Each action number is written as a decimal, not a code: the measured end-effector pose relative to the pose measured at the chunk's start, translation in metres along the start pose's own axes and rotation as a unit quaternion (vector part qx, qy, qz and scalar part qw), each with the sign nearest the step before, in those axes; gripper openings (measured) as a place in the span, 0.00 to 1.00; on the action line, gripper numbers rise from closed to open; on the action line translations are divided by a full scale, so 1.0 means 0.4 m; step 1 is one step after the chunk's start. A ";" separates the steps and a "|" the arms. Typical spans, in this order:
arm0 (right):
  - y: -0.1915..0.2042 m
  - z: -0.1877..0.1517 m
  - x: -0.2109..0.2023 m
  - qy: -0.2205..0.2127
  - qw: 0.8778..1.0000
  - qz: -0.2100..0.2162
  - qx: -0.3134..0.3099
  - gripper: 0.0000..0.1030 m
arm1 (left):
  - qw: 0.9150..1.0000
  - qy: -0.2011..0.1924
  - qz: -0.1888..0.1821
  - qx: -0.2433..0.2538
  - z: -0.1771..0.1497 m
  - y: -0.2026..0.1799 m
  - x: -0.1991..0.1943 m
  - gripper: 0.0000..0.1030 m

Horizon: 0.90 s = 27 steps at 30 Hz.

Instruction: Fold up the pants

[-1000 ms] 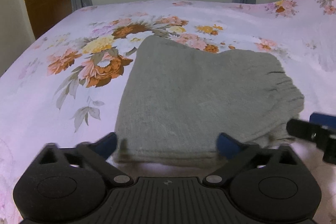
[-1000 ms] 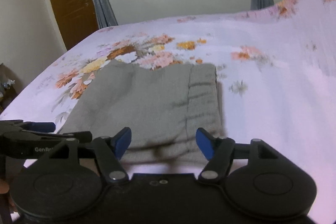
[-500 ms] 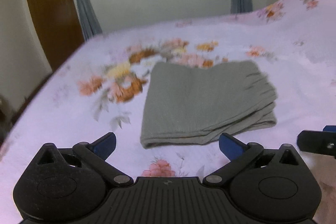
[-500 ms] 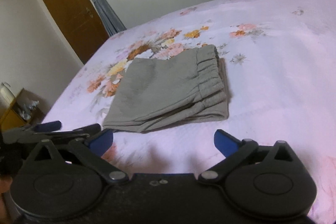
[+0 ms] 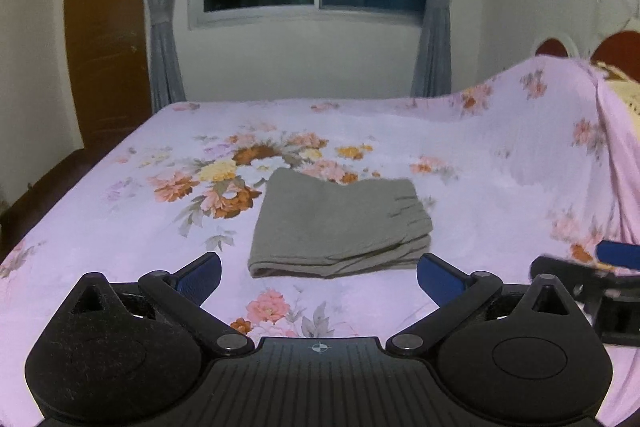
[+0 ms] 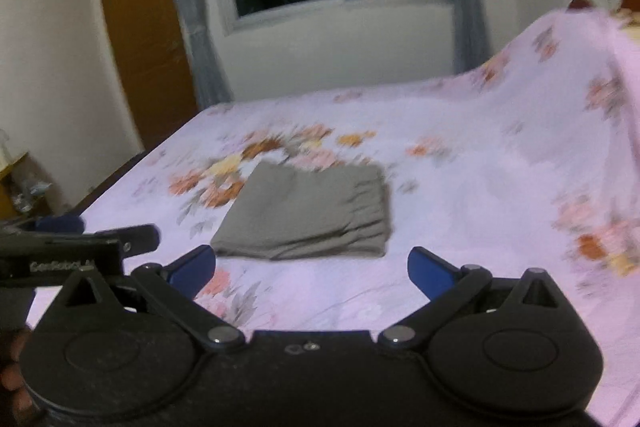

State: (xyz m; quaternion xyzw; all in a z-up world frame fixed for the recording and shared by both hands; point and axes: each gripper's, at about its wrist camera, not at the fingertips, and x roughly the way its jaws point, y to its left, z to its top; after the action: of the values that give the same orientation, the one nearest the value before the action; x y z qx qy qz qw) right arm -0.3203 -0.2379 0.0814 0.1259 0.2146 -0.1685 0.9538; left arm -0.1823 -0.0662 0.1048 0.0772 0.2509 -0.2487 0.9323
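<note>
Left gripper (image 5: 319, 273) wide, empty | right gripper (image 6: 311, 266) wide, empty | pants (image 5: 340, 229) folded, mid-bed (image 5: 500, 187)

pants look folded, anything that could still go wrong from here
Little looks at risk. The folded pants lie on the soft floral bedsheet, so the stacked layers at the near edge could slump or splay. Both the left hand-held gripper and the right hand-held gripper are open and clear of the pants; reaching low across again might snag that edge.
</note>
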 end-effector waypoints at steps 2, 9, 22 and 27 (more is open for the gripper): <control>0.011 0.008 -0.037 -0.018 1.000 -0.011 -0.003 1.00 | 1.000 -0.007 0.006 0.004 -0.006 -0.003 -0.032 1.00; 0.016 0.012 -0.095 -0.050 0.999 -0.012 0.005 1.00 | 1.000 -0.006 0.009 -0.015 -0.023 0.004 -0.078 1.00; 0.017 -0.006 -0.070 -0.034 0.999 -0.024 0.005 1.00 | 1.000 -0.002 0.027 0.002 -0.033 -0.014 -0.061 1.00; 0.021 -0.004 -0.061 -0.034 0.999 -0.024 0.003 1.00 | 1.000 0.002 0.031 -0.002 -0.031 -0.009 -0.046 1.00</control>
State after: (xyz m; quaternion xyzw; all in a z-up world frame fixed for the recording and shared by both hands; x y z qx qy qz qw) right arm -0.3385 -0.2233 0.0925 0.1181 0.1849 -0.1963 0.9557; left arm -0.2032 -0.0579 0.1032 0.0840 0.2511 -0.2194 0.9390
